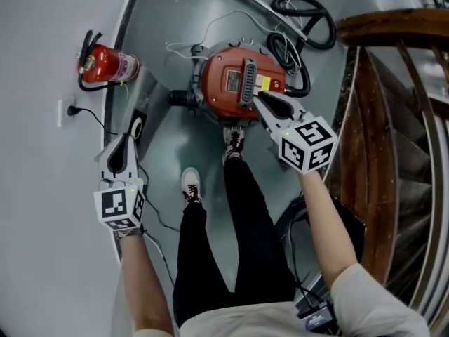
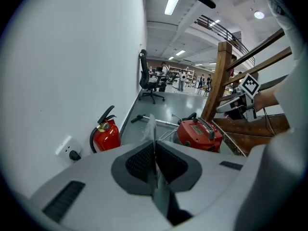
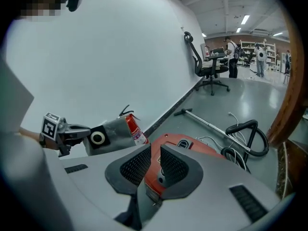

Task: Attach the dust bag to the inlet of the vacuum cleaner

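Note:
The red vacuum cleaner stands on the grey floor, with a black handle across its top and a black port on its left side. My right gripper hovers just right of that handle. Its jaws stand slightly apart with nothing between them, and the red lid shows through the gap of the right gripper. My left gripper is far left of the vacuum, shut on the grey dust bag. The bag's ringed collar faces the right gripper. From the left gripper, only the bag's thin edge shows.
A red fire extinguisher sits by the wall, near a wall socket with a plug. A black hose and a metal wand lie behind the vacuum. A wooden stair rail runs along the right. The person's shoes stand before the vacuum.

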`<state>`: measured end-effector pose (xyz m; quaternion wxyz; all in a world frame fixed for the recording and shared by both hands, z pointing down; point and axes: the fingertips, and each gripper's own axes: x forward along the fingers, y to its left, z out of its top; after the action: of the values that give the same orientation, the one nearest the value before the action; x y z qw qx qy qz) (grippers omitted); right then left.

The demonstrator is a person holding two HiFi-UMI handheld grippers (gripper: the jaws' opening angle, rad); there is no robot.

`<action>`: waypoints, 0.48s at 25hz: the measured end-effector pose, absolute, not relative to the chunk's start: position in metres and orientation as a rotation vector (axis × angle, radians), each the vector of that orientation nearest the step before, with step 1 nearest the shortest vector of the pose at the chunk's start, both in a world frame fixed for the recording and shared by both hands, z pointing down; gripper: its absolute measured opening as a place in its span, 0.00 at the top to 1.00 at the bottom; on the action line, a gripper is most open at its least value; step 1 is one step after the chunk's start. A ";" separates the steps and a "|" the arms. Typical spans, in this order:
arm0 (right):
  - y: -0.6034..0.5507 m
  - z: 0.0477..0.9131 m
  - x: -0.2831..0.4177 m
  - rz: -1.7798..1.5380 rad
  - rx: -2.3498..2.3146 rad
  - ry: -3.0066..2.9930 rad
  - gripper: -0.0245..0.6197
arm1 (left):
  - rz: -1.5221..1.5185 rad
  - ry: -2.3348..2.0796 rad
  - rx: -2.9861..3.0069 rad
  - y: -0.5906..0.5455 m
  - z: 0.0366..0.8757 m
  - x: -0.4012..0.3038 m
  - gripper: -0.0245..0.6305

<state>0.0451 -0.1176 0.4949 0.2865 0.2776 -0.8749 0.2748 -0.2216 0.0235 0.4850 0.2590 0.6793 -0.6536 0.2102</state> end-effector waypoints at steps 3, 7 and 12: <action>-0.115 0.509 0.046 0.768 0.738 -2.322 0.83 | 0.566 -1.763 1.822 0.020 0.502 -0.223 0.93; -0.113 0.527 0.045 0.797 0.728 -2.307 0.81 | 0.563 -1.749 1.802 0.015 0.523 -0.224 0.93; -0.122 0.546 0.050 0.799 0.752 -2.283 0.78 | 0.547 -1.723 1.783 0.006 0.544 -0.217 0.93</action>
<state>0.0499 -0.1217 0.5464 0.2994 0.2833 -0.8599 0.3010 -0.2165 0.0059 0.5440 0.2966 0.6707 -0.6480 0.2056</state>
